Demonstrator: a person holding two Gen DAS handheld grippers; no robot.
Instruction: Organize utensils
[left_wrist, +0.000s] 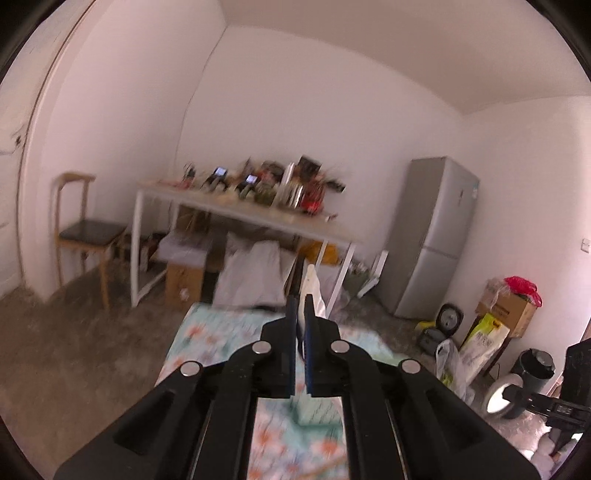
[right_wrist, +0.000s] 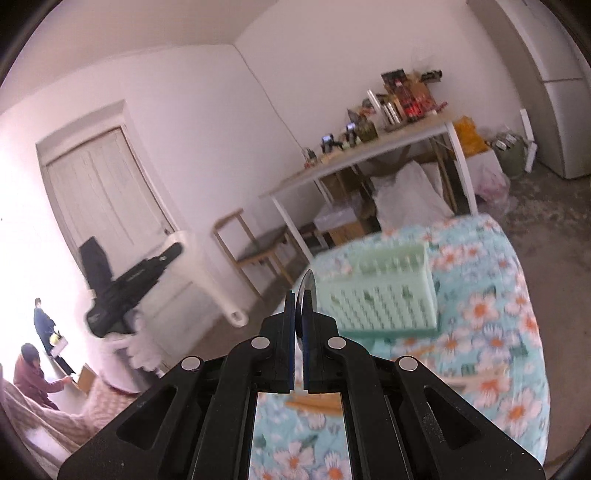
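Above the floral cloth (right_wrist: 498, 280), the right gripper (right_wrist: 300, 306) pinches a metal spoon (right_wrist: 306, 291), just beside the green basket (right_wrist: 384, 291). The left gripper (left_wrist: 302, 306) is clamped on a white utensil (left_wrist: 312, 286), raised off the table.

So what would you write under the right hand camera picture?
Right gripper shut on a metal spoon, raised beside the green basket on the floral tablecloth.

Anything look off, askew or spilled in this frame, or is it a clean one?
Nothing spilled or damaged that I can see. Both claws are raised off the floral tablecloth: the left claw grips a white utensil, the right claw a metal spoon. The green basket sits upright. Motion blur hides finer detail.
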